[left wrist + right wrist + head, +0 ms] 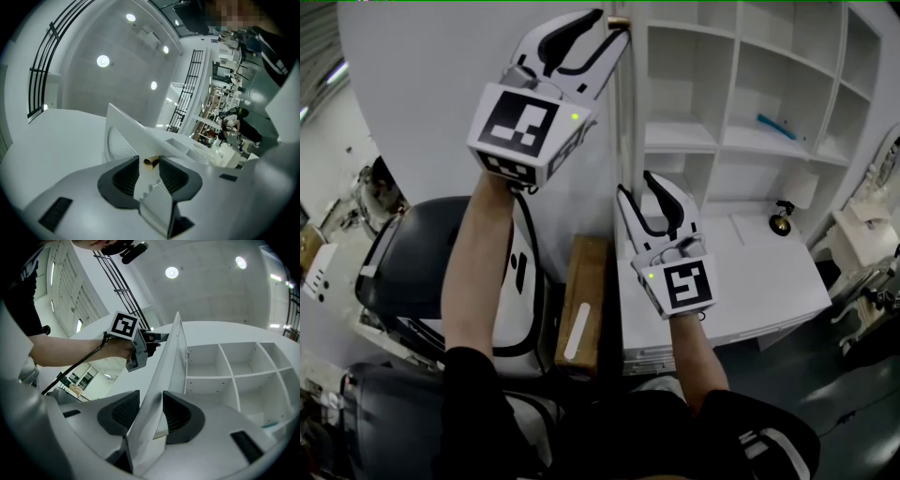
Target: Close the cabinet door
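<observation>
Your left gripper (614, 23) and right gripper (635, 183) gape unclamped astride the cabinet door (422, 94) edge — likely stiff, light; push there.

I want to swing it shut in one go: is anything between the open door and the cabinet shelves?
Nothing visible does. The door stands edge-on beside the shelves; the blue item lies inside its shelf.

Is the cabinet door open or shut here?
Open. The cabinet door stands swung out from the shelves, which are exposed; the left gripper and right gripper straddle its edge, jaws apart.
</observation>
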Action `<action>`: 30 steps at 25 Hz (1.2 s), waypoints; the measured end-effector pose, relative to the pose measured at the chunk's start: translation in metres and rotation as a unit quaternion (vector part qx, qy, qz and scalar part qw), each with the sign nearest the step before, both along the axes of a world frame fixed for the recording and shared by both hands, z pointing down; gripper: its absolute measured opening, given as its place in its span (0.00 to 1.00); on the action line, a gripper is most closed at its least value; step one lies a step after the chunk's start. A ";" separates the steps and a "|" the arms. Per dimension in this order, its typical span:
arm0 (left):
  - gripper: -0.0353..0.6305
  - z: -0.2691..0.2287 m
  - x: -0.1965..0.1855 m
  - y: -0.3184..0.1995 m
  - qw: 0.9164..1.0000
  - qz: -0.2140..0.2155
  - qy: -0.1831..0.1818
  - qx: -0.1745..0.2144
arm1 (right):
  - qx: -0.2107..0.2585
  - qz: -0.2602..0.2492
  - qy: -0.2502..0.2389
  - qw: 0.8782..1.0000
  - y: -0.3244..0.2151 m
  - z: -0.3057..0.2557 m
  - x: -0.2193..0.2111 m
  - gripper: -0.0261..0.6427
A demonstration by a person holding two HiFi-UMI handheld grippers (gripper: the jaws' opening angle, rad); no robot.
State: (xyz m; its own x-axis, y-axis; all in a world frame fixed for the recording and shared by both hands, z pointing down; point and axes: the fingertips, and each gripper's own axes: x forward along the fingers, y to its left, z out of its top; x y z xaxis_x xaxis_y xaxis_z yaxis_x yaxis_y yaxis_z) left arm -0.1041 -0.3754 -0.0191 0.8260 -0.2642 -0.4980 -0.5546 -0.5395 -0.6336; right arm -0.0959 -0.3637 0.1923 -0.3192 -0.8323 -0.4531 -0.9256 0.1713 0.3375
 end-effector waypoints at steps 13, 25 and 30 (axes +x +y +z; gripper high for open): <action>0.24 -0.005 0.006 -0.001 0.999 -0.008 0.004 0.033 | 0.017 -0.038 -0.029 0.999 0.005 0.000 0.010 0.25; 0.21 -0.004 0.057 0.015 0.994 0.011 -0.018 0.105 | -0.002 -0.017 -0.040 0.999 0.013 0.000 0.059 0.22; 0.21 -0.005 0.080 0.018 0.991 -0.025 -0.035 0.123 | -0.008 -0.017 -0.044 0.999 0.015 0.001 0.083 0.20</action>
